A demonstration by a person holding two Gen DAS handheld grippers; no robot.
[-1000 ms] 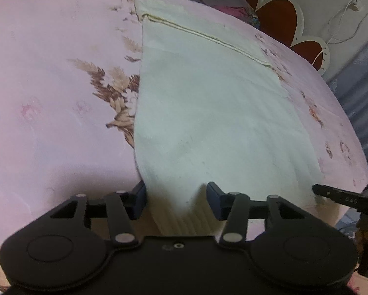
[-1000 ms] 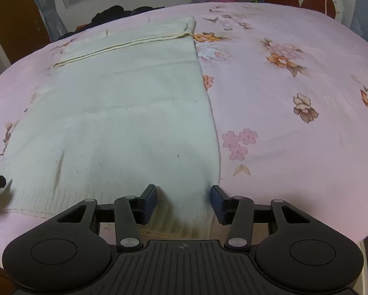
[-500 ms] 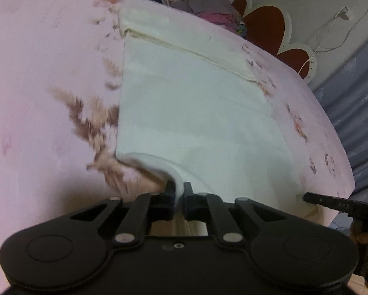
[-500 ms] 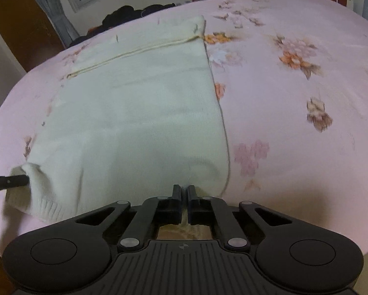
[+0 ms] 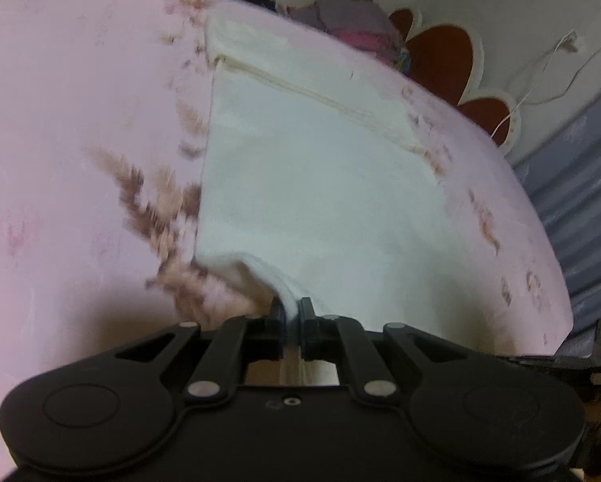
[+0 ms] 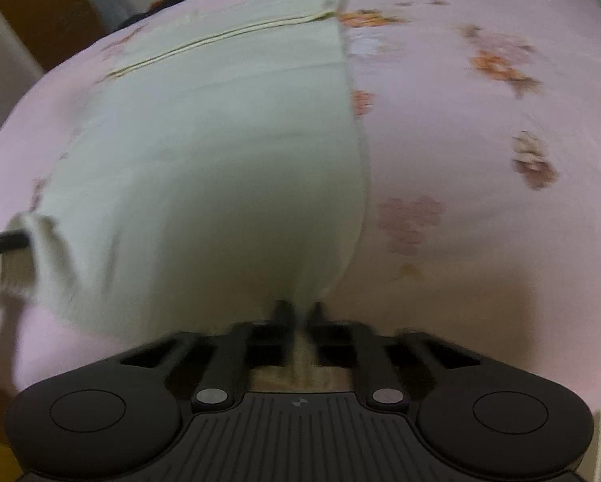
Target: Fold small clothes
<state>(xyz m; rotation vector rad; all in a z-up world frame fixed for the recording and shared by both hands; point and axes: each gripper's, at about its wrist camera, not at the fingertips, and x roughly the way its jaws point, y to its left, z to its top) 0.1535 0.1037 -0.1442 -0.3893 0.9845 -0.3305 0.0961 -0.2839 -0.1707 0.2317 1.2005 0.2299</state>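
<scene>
left black two-finger gripper (image 5: 291, 313): pinched on near hem corner of cream knitted garment (image 5: 320, 184), cloth bunched between its tips. right black two-finger gripper (image 6: 300, 313): clamped on the opposite hem corner. garment: lying on pink floral bedsheet (image 5: 79, 160), near edge lifted. beyond: red scalloped headboard (image 5: 441, 56).

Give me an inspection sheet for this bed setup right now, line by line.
Surface: pink floral bedsheet, blurred by motion.
Job's things: cream knitted garment spread flat, its near hem lifted at both corners.
Clutter: purple and pink pile of clothes at the far edge.
Grippers: left claw shut on the hem's left corner; right claw shut on its right corner.
Cables: thin white cord hanging on the wall.
Surroundings: red scalloped headboard, grey curtain.
</scene>
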